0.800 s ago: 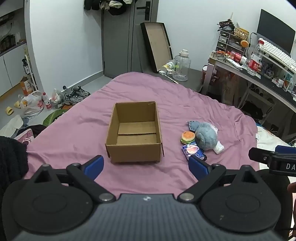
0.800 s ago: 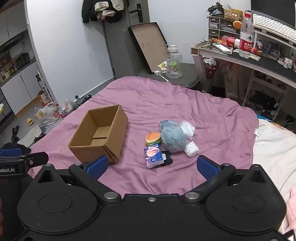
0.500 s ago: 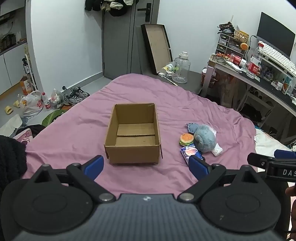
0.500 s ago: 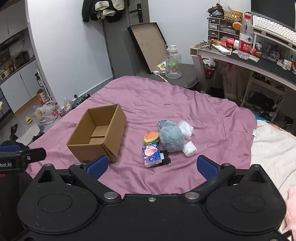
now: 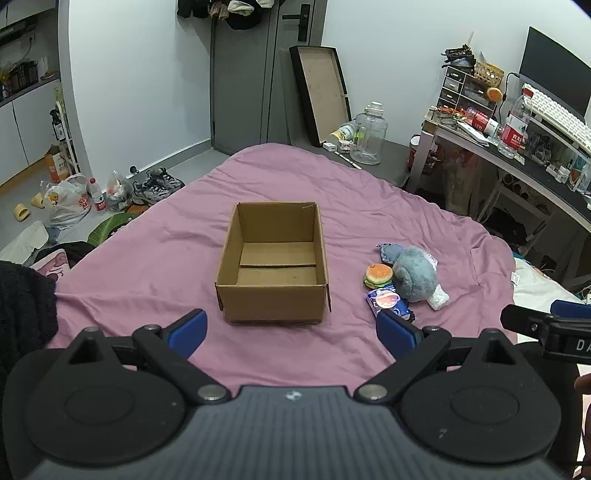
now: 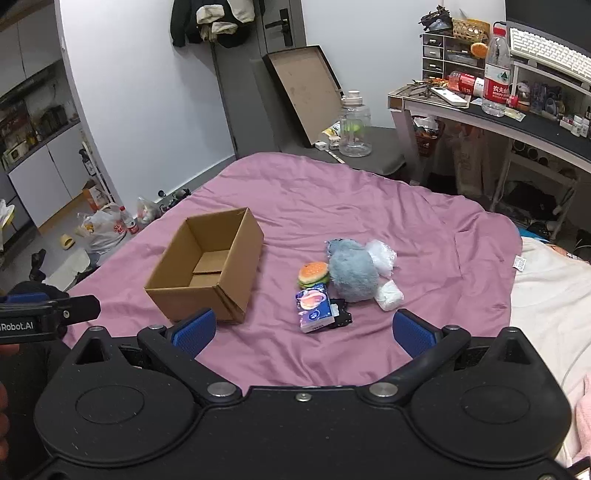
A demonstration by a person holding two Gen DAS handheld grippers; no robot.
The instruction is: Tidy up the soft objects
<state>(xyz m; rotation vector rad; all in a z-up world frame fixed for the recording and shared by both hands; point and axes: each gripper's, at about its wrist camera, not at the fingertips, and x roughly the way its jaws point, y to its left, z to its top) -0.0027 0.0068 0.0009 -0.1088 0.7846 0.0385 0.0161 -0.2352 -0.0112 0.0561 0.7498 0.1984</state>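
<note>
You are holding both grippers with jaws released; the fluffy blue-grey plush toy (image 6: 352, 271) is lying right of the empty brown cardboard box (image 6: 207, 271), nearer your right gripper (image 6: 303, 330).

Matt brown cardboard box (image 5: 273, 262) on a soft, creased purple cloth bed sheet (image 5: 369, 214); beside the box, a fuzzy blue plush toy (image 6: 352, 273), a glossy packet (image 6: 314, 308) and crinkled clear plastic (image 6: 382, 253).

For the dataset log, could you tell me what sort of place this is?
Most likely a lived-in bedroom: a bed under a purple sheet, a cluttered desk with a keyboard, and clothes hanging on the door.
</note>
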